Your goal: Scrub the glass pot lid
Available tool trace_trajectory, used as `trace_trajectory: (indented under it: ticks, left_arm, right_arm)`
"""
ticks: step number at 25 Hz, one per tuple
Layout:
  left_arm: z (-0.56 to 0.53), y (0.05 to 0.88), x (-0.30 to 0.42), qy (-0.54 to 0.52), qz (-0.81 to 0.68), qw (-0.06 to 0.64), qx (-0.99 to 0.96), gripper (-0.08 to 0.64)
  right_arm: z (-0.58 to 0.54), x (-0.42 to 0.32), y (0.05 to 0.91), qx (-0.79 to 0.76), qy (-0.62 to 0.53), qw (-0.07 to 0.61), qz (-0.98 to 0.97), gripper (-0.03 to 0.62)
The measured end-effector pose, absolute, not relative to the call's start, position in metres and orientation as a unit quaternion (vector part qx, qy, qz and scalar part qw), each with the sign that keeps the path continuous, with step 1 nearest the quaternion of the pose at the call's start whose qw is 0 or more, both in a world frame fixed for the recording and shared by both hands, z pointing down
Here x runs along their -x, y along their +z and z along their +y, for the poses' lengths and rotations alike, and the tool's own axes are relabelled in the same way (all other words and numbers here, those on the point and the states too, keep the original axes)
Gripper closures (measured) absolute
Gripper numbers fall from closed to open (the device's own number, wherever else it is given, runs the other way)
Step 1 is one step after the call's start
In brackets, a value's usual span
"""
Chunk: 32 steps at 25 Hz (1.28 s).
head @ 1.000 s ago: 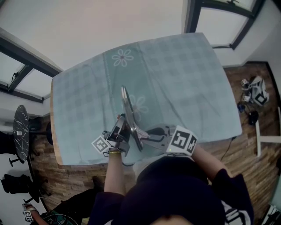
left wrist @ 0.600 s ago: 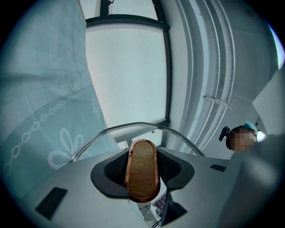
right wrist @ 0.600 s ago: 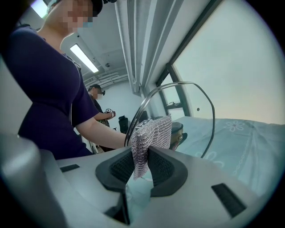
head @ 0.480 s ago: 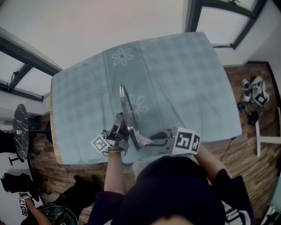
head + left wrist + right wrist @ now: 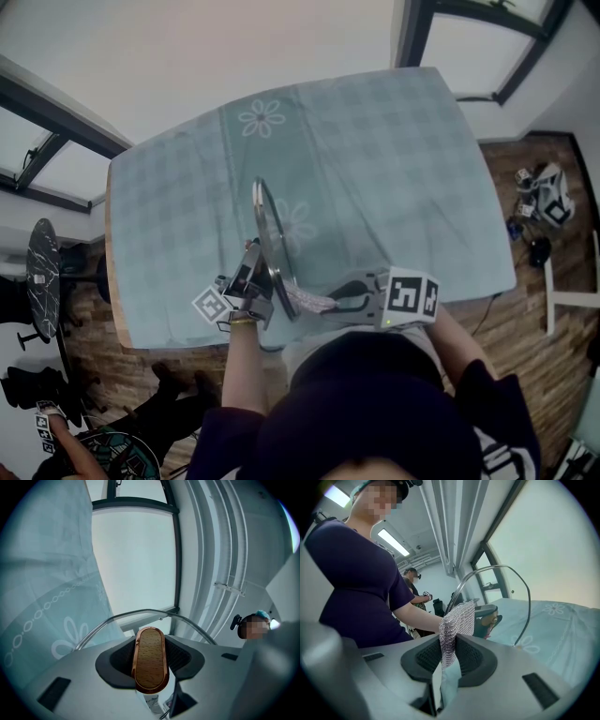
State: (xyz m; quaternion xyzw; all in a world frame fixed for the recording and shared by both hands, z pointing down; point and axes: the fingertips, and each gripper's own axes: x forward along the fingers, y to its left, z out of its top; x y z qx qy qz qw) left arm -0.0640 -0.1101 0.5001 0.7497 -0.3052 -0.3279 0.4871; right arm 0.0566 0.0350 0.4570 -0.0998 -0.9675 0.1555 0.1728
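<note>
Your left hand-held gripper (image 5: 150, 663) is clamped on the glass pot lid's (image 5: 266, 236) knob (image 5: 150, 660), an oval of light wood grain ringed by a copper-coloured band, with a dark ribbed pad pressing it from each side. It holds the lid up on edge over the near part of the tabletop (image 5: 394, 169), which is covered by a teal checked cloth printed with white flowers. From the head view you see the lid almost edge-on, as a thin metal-rimmed arc; in the gripper views it is clear glass with a slim steel rim, and the window and cloth show through it. Your right hand-held gripper (image 5: 450, 654) is pinching a silvery mesh scrubber (image 5: 457, 623), whose free end stands up to the lid's rim near the knob side.
</note>
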Motion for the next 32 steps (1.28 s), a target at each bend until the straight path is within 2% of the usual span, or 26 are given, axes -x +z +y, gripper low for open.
trace_trajectory:
  ticks: [5, 11, 17, 32]
  left_arm:
    - [-0.109, 0.500, 0.064, -0.332, -0.303, 0.488, -0.748, 0.391]
    - [-0.108, 0.499, 0.064, -0.337, -0.301, 0.486, -0.748, 0.391]
    - [-0.108, 0.499, 0.066, -0.343, -0.301, 0.487, -0.745, 0.391]
    - [-0.105, 0.500, 0.066, -0.345, -0.295, 0.490, -0.744, 0.391]
  right_arm:
    - [0.023, -0.079, 0.464, 0.087, 0.163, 0.187, -0.965, 0.515]
    - [-0.024, -0.095, 0.488, -0.008, 0.192, 0.186, -0.964, 0.515]
    - [-0.059, -0.078, 0.514, -0.081, 0.190, 0.218, -0.954, 0.515]
    - [-0.122, -0.019, 0.546, -0.178, 0.182, 0.239, -0.937, 0.515]
